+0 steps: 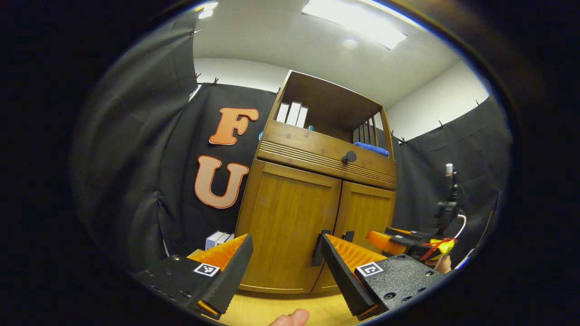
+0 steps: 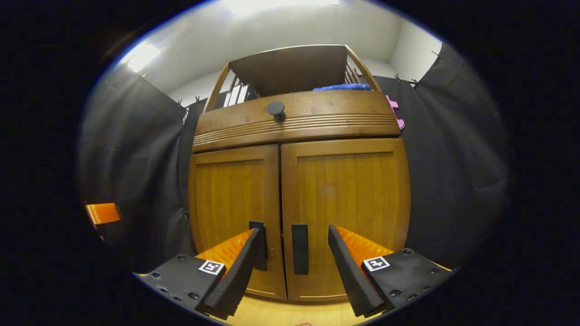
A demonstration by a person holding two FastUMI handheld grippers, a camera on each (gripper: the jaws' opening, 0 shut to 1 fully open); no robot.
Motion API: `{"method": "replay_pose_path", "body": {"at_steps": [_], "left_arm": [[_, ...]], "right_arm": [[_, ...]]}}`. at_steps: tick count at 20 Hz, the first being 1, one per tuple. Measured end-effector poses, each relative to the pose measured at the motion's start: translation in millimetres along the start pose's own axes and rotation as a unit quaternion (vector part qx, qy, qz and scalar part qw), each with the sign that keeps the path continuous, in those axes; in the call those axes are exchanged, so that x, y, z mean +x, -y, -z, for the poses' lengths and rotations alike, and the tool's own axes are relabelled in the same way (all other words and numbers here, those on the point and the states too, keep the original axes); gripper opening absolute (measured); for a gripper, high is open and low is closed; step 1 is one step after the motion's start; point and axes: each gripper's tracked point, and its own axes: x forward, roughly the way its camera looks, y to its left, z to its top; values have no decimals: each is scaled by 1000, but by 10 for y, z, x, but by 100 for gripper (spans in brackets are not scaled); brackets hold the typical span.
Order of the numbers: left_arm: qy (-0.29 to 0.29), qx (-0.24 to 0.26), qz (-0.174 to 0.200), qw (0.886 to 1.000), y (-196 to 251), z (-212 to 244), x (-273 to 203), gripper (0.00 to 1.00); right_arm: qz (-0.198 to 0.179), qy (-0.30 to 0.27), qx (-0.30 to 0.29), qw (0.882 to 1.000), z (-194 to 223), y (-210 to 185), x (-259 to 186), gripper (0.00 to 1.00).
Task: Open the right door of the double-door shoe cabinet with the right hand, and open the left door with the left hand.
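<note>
Bright, even light from ceiling panels (image 1: 358, 22) above the cabinet (image 1: 312, 190); panels glare white. Strong fisheye bending at edges. Cabinet sharp, soft shadow inside its top shelf (image 2: 294, 68).

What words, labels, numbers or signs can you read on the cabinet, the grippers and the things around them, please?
No text here can be read.
Markers on the left gripper and the right gripper: square coded patterns, no words.
Cabinet: no lettering shows on its doors or drawer front.
White boxes in its open top: any print is too small to read.
</note>
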Motion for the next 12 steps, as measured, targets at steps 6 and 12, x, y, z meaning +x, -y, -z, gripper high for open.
{"method": "replay_pose_path", "body": {"at_steps": [6,12], "left_arm": [[-5,-2,-6,1000,-154,228,210,92],[-4,21,-34,999,-244,308,228,95]], "right_arm": [[46,-47,-2,998,566,323,770,96],[53,-40,5,998,595,399,869,94]]}}
